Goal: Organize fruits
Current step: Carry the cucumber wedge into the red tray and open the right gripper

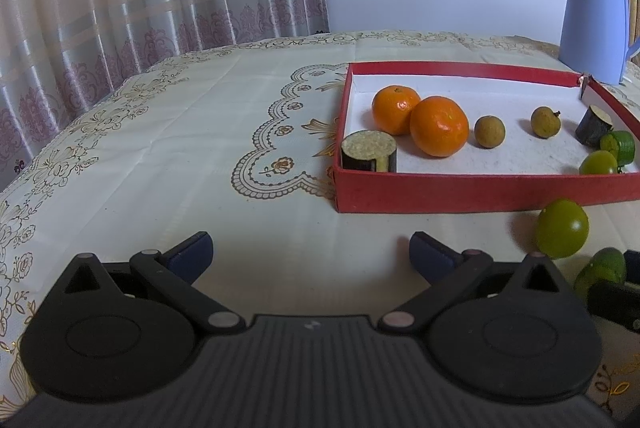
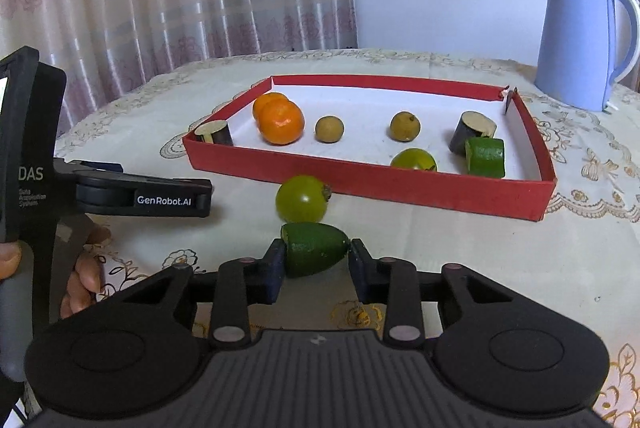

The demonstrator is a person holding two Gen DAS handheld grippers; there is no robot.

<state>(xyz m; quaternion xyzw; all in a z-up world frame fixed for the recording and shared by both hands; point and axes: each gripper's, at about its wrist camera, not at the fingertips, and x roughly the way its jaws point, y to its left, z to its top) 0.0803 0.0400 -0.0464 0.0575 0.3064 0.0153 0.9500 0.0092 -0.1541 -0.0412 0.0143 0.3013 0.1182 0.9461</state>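
Observation:
A red tray (image 2: 400,188) (image 1: 480,190) holds two oranges (image 2: 280,122) (image 1: 439,126), two brown longans (image 2: 329,128) (image 1: 489,131), two dark cut pieces (image 2: 470,130) (image 1: 368,150), a green tomato (image 2: 414,159) and a green cucumber piece (image 2: 485,157). Another green tomato (image 2: 302,198) (image 1: 562,228) lies on the cloth in front of the tray. My right gripper (image 2: 317,260) is shut on a green cucumber end piece (image 2: 316,248) (image 1: 600,270) on the cloth. My left gripper (image 1: 310,252) is open and empty, left of the tray's front; it also shows in the right wrist view (image 2: 168,198).
A blue kettle (image 2: 580,40) (image 1: 596,20) stands behind the tray's right corner. The table carries a cream cloth (image 1: 200,132) with gold patterns. Curtains hang behind at the left. A hand (image 2: 84,272) holds the left gripper's handle.

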